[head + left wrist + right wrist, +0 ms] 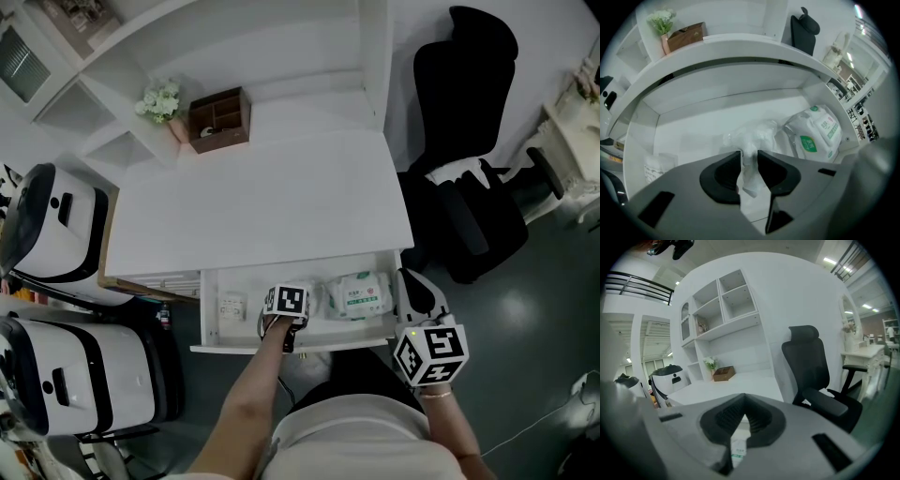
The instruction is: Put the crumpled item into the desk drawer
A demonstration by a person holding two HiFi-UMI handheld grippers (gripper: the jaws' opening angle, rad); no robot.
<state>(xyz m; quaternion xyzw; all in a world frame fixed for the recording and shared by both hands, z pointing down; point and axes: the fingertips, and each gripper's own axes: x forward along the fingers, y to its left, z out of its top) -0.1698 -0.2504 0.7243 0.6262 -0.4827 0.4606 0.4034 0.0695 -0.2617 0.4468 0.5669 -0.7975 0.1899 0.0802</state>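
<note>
Left tongs: the left tongs [749, 157] reach into the open drawer. The two black jaws stand a little apart, and a thin strand of the wrapper hangs in the gap between them without being pinched.
Right tongs: the right tongs [743, 414] are held outside the drawer, by its right front corner. The ribbed jaw tips meet, closed on nothing.
Task item: the crumpled clear plastic wrapper [752, 136] lies on the drawer floor near the middle. Most of it bunches up just ahead of the left tongs' tips.
Drawer: the white desk drawer [234, 348] is pulled fully out below the front edge of the desk.
Drawer contents, right: a soft white wipes pack with a green label [359, 295] lies just beside the wrapper, on its right.
Drawer contents, left: a small white packet [231, 306] sits well apart from the wrapper, near the left wall.
Desk: the flat white desk [272, 206] is bare across its middle.
Back of desk: a brown wooden compartment box [220, 119] stands at the rear. White flowers in a pink vase [159, 101] are just to its left.
Right of desk: a black high-backed office chair [469, 187] stands there.
Arm: a bare left forearm [248, 394] leads up to the left tongs.
</note>
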